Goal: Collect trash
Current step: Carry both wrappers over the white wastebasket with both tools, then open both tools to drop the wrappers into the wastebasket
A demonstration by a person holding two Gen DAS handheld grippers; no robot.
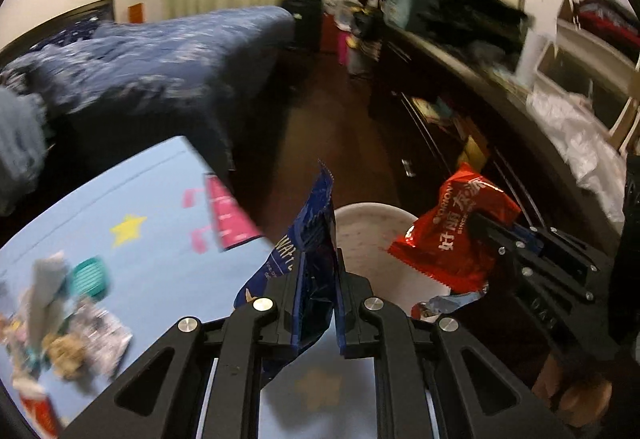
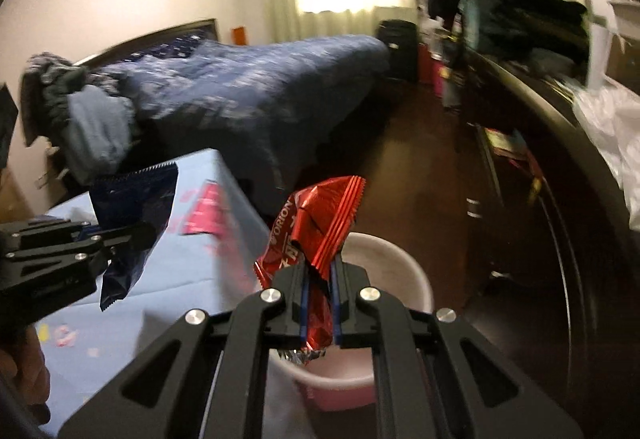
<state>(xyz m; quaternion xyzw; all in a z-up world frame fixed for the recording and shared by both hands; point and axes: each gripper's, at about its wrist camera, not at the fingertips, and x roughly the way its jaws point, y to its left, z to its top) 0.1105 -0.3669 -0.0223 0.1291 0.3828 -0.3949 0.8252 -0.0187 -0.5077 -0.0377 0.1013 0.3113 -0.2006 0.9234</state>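
My left gripper (image 1: 318, 259) is shut on a dark blue snack wrapper (image 1: 314, 235), held just left of a round white-rimmed pink bin (image 1: 376, 217). My right gripper (image 2: 318, 265) is shut on a red Orion snack wrapper (image 2: 320, 223) and holds it over the bin (image 2: 416, 271). In the left wrist view the right gripper (image 1: 480, 227) reaches in from the right with the red wrapper (image 1: 452, 235) over the bin. In the right wrist view the left gripper (image 2: 136, 239) comes in from the left with the blue wrapper (image 2: 136, 207).
A table with a light blue cloth (image 1: 132, 239) stands left of the bin, with more wrappers and litter (image 1: 72, 323) and a teal item (image 1: 90, 275) on it. A bed with a blue quilt (image 1: 160, 63) lies behind. A dark cluttered dresser (image 1: 460, 119) runs along the right.
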